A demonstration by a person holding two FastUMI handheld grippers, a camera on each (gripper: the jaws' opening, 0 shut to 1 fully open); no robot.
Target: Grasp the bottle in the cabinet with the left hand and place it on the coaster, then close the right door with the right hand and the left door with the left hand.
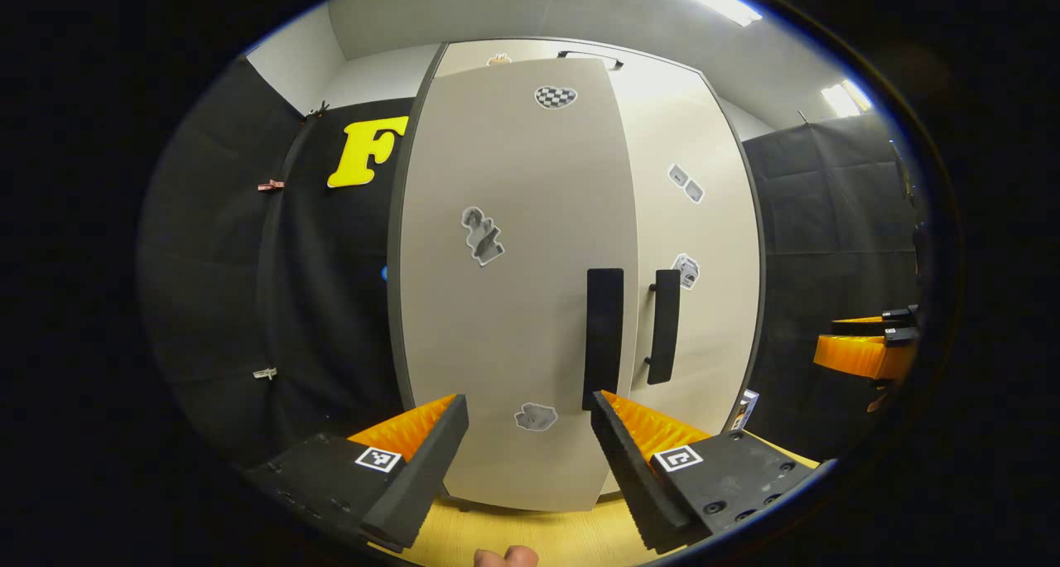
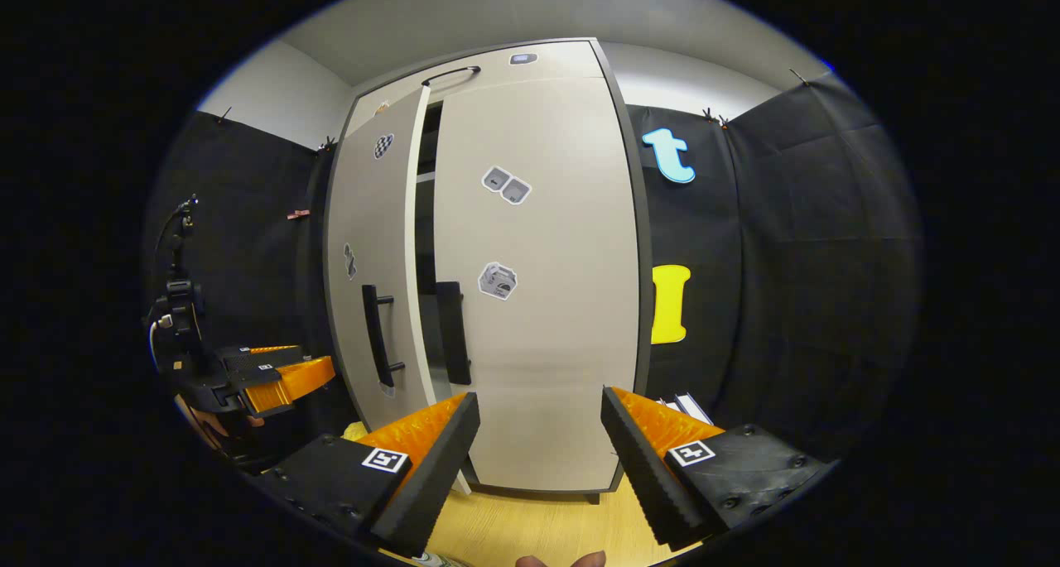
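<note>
facing the cabinet (image 1: 580,244), the left gripper (image 1: 530,434) is hovering with its fingers spread wide apart and nothing between them. the left door (image 1: 513,285) is standing ajar, its free edge swung out toward the camera and overlapping the right door (image 1: 704,244) in the left gripper view. the left door's dark handle (image 1: 604,335) is sitting just above the gap between the fingers, nearer the right finger's tip, and i cannot tell whether they are touching. the right door's handle (image 1: 663,327) is just beside it, farther back. stickers are dotting both doors.

the right gripper (image 2: 538,434) is also hanging in front of the cabinet with its fingers wide open and holding nothing. in the right gripper view, the right door is lying flat and closed against the cabinet frame, while the left door is angling outward, leaving a dark gap (image 2: 426,219) between the two doors with a shelf edge showing inside. the left gripper is also appearing at the left of this view, off to the side of the left door.

the cabinet is standing on a light wooden tabletop (image 2: 538,526). the bottle and coaster cannot be made out for certain; a small pale object at the bottom edge of the right gripper view is too cut off to identify.
</note>
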